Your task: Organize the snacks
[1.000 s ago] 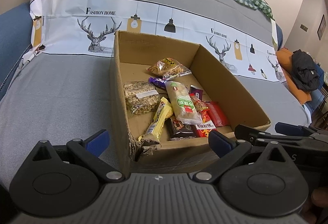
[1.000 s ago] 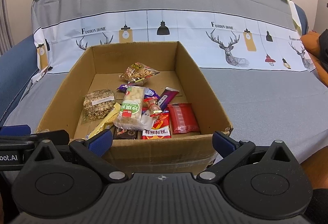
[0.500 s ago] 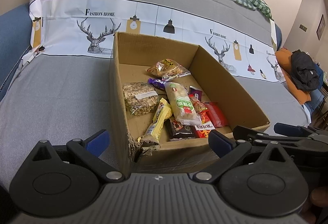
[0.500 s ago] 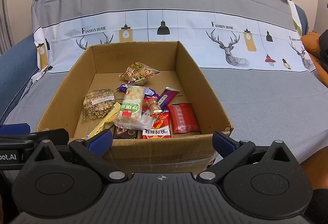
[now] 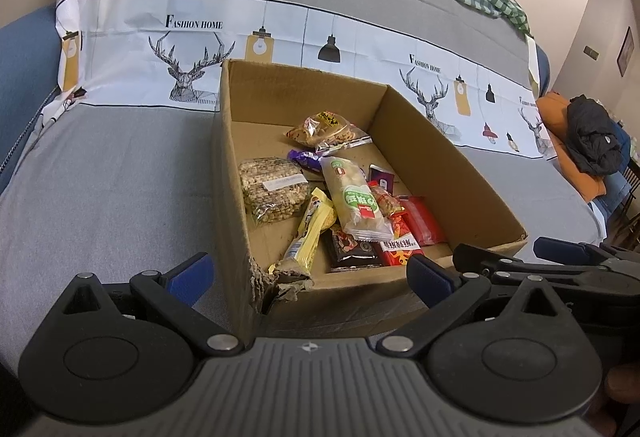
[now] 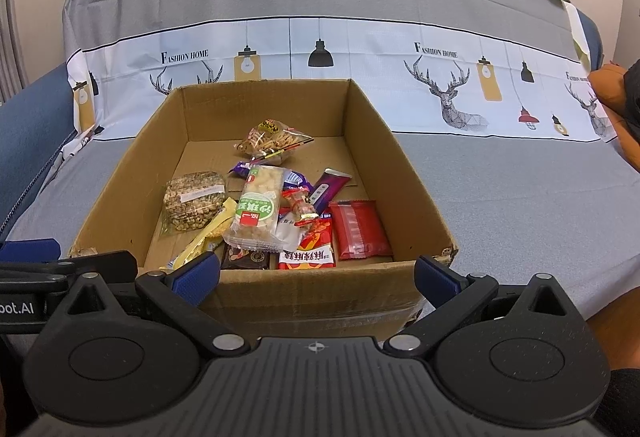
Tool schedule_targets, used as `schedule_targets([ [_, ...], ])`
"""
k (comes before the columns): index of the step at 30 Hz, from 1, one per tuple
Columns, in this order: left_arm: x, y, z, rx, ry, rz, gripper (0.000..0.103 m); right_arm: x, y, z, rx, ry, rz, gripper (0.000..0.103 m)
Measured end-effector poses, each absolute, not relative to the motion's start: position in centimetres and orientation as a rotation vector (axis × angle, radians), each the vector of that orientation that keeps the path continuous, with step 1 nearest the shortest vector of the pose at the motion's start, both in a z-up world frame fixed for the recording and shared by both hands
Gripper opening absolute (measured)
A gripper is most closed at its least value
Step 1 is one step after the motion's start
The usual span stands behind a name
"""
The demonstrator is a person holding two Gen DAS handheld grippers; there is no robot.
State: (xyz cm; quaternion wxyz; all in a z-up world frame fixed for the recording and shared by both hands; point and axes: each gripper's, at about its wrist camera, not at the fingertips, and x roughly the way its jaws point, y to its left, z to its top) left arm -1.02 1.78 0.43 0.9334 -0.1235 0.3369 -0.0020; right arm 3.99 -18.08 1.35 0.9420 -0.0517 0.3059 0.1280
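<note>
1. Both grippers hover side by side just short of the near wall of the cardboard box (image 6: pixel 316 289). The left gripper (image 5: pixel 308 273) has its fingers spread wide with nothing between them. The right gripper (image 6: pixel 318 273) is spread just as wide and is equally empty.
2. Placement of the box: it sits open-topped on a grey cloth-covered seat (image 5: pixel 104 173), its mouth facing up. That presumably keeps the contents reachable from above by either tool.
3. Near left corner of the box (image 5: pixel 272 281): torn and crumpled, so that wall may give way if pressed.
4. Contents, far end: a clear bag of twisted snacks (image 6: pixel 272 141), lying apart from the heap.
5. Contents, left: a clear bag of nuts (image 6: pixel 194 199) flat on the floor, with a yellow bar (image 5: pixel 310 233) slanting toward the torn corner.
6. Contents, middle: a long rice cracker pack with a green label (image 6: pixel 258 213) lies on top of several others, among them a dark brown packet (image 5: pixel 354 249) and a purple wrapper (image 6: pixel 330 185).
7. Contents, right: a red packet (image 6: pixel 360 229) lying flat.
8. Judgement: every snack in view is inside the box, loosely heaped. This suits either a finished gathering or a pile awaiting sorting.
</note>
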Motion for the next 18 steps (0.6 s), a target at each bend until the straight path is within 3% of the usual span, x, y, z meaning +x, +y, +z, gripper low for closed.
schedule_targets([
  [18,-1.01,1.96,0.15,-0.259,0.681,-0.004,0.103,4.4,-17.96,1.11,-0.117,0.631,0.265,0.102],
])
